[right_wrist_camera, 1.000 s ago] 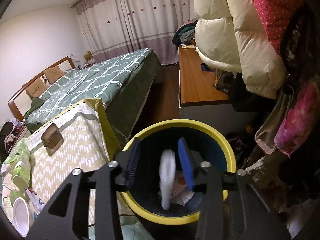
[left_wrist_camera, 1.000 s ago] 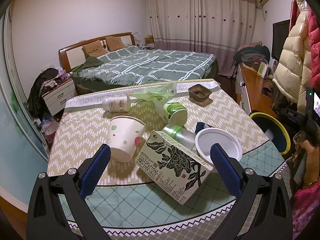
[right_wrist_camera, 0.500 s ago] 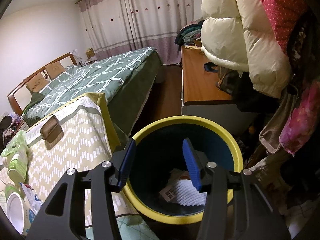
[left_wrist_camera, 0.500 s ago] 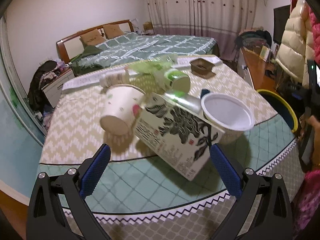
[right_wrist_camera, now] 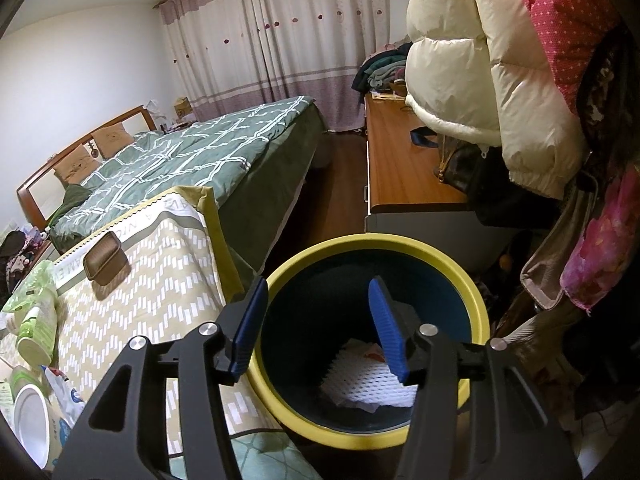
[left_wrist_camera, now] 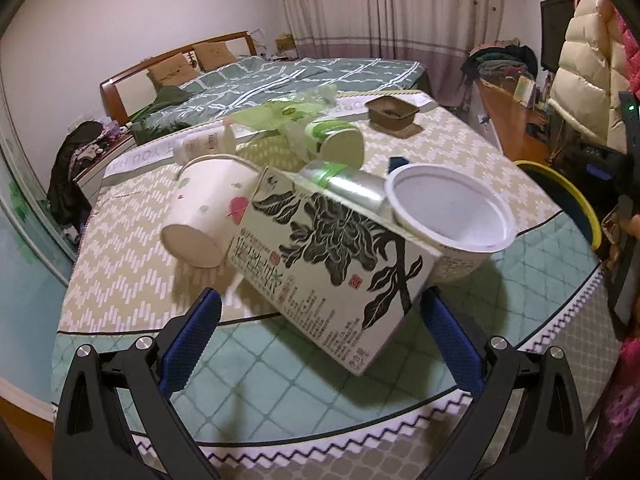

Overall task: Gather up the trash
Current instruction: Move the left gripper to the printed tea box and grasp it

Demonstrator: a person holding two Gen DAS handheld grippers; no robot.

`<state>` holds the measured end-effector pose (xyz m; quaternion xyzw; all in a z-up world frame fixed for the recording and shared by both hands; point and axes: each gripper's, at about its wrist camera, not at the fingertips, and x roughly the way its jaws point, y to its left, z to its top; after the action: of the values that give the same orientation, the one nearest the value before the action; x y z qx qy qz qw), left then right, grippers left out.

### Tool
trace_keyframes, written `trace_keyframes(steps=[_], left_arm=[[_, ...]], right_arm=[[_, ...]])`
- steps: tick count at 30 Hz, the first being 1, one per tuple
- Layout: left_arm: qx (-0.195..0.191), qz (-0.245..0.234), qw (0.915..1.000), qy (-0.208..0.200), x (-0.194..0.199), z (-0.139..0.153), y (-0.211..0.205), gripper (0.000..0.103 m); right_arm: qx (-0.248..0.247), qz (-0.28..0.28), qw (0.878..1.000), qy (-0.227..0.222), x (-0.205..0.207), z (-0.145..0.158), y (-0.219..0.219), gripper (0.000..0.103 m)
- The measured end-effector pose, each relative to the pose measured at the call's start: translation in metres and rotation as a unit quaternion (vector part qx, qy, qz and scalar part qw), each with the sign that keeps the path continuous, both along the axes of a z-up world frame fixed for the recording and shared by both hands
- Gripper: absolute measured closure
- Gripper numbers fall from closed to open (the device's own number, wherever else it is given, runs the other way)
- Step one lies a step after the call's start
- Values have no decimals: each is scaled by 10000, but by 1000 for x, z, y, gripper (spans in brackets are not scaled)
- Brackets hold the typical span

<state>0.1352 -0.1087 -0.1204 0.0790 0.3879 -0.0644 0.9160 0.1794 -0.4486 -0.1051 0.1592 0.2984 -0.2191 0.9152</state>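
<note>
My left gripper (left_wrist_camera: 320, 312) is open just short of a white carton with black flower print (left_wrist_camera: 328, 256) lying on the table. Around the carton lie a paper cup on its side (left_wrist_camera: 208, 216), a white plastic bowl (left_wrist_camera: 452, 216), a silver-green can (left_wrist_camera: 344, 184), a green-lidded tub (left_wrist_camera: 336, 142) and a white bottle (left_wrist_camera: 200, 146). My right gripper (right_wrist_camera: 316, 324) is open and empty above a yellow-rimmed blue bin (right_wrist_camera: 400, 244). White foam netting (right_wrist_camera: 364, 384) lies inside the bin on paper scraps.
A brown tray (left_wrist_camera: 392, 114) sits at the table's far end and also shows in the right wrist view (right_wrist_camera: 102, 260). The bin (left_wrist_camera: 572, 200) stands off the table's right edge. A bed (right_wrist_camera: 192, 160) lies beyond. A wooden desk (right_wrist_camera: 400, 164) and hanging coats (right_wrist_camera: 480, 64) are right.
The foam netting left my right gripper and fell into the bin; the jaws opened wider. My left gripper moved closer to the carton.
</note>
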Motion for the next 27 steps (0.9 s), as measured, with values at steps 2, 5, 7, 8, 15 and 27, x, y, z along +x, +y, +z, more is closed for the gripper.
trace_keyframes(steps=[2,5,7,8,15,27], left_arm=[[76,63,9999,22,-2,0,6,5],[213,229,9995,32,-5,2,22,5],[293,364,9989,40,-7,2,33,5],[333,459,9984,43,-7,3,41,5],[-234,625,9976,185,-12,8,69,5],[-1582,443,9845,619,30,11,53,5]], right_arm=[[10,4,10000,-2,1,0,0,52],[4,7,10000,-4,1,0,0,52],[-1,9,10000,-4,1,0,0,52],[3,8,10000,-4,2,-1,0,52],[8,20,10000,5,2,-2,1,52],[53,74,10000,9,2,-4,2,51]])
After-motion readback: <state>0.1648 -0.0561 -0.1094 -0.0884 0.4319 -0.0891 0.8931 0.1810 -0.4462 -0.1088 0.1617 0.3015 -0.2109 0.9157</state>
